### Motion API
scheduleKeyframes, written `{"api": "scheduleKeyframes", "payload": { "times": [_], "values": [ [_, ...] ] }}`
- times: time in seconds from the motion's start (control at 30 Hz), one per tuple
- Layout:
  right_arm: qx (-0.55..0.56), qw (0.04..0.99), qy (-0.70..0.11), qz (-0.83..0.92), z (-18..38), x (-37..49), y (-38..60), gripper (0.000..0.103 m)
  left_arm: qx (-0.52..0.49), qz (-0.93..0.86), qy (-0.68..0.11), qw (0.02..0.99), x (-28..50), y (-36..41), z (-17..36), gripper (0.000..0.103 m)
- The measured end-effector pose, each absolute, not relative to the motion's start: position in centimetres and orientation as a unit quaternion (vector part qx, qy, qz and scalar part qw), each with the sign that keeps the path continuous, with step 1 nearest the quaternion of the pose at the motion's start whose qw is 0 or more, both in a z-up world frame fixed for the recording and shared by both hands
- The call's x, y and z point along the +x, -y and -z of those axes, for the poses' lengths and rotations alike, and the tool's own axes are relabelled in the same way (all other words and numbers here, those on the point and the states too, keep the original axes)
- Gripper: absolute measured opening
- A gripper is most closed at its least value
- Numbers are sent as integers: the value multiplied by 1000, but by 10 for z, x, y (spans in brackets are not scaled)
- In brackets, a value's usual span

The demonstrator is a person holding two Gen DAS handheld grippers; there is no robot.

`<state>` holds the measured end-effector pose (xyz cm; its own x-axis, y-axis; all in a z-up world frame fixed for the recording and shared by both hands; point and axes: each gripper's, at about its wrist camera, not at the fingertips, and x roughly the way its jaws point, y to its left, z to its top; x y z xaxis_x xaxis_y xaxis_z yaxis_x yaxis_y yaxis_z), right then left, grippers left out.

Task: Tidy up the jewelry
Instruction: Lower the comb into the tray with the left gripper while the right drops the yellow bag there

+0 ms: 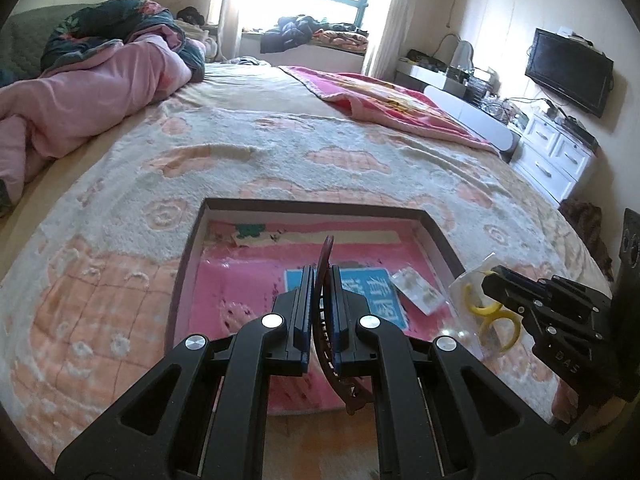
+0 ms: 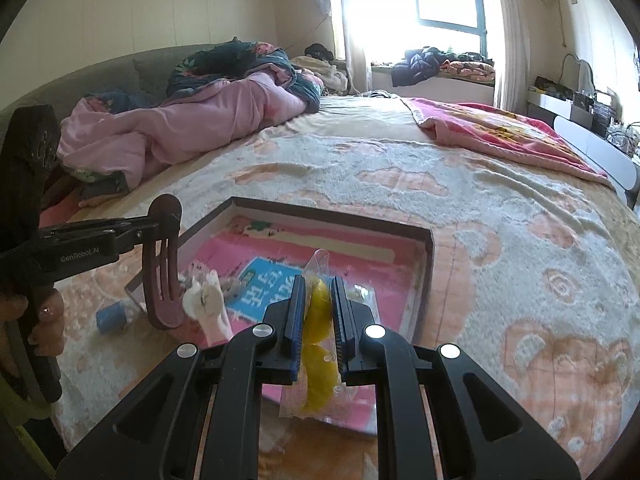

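Both tools are shut tight on something. Left tool (image 1: 319,300) squeezes a brown hair clip (image 1: 325,256) between its two fingers, and the clip stands up on its edge over the box. Right tool (image 2: 319,312) squeezes a little clear bag (image 2: 318,264) with yellow rings (image 2: 320,320) inside it, and it hangs over the near edge of the box.

Under everything is the big bed (image 1: 280,152) with its fuzzy cream and peach blanket. A pink quilt (image 1: 80,92) is heaped far behind the box.

On the bed sits the flat dark box (image 1: 188,256), open on top, with a pink and blue picture on its floor. Inside the box, near its right wall, lies a small clear packet (image 1: 416,289). Just outside the box on its left side are a white fuzzy thing (image 2: 204,300) and a small blue thing (image 2: 110,317).
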<state>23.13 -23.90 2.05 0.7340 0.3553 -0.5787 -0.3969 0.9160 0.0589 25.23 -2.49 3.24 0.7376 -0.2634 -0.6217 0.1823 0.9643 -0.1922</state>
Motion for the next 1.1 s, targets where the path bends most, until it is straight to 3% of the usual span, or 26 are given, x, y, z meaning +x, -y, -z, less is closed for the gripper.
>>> {"api": "scheduleKeyframes", "payload": {
  "times": [1.0, 1.1],
  "values": [
    [-45, 912, -380, -146, 39, 293, 225, 15, -62, 48, -381, 921, 303, -17, 21, 4],
    [-44, 913, -380, -144, 40, 287, 228, 27, -59, 50, -383, 921, 299, -15, 23, 6]
  ]
}}
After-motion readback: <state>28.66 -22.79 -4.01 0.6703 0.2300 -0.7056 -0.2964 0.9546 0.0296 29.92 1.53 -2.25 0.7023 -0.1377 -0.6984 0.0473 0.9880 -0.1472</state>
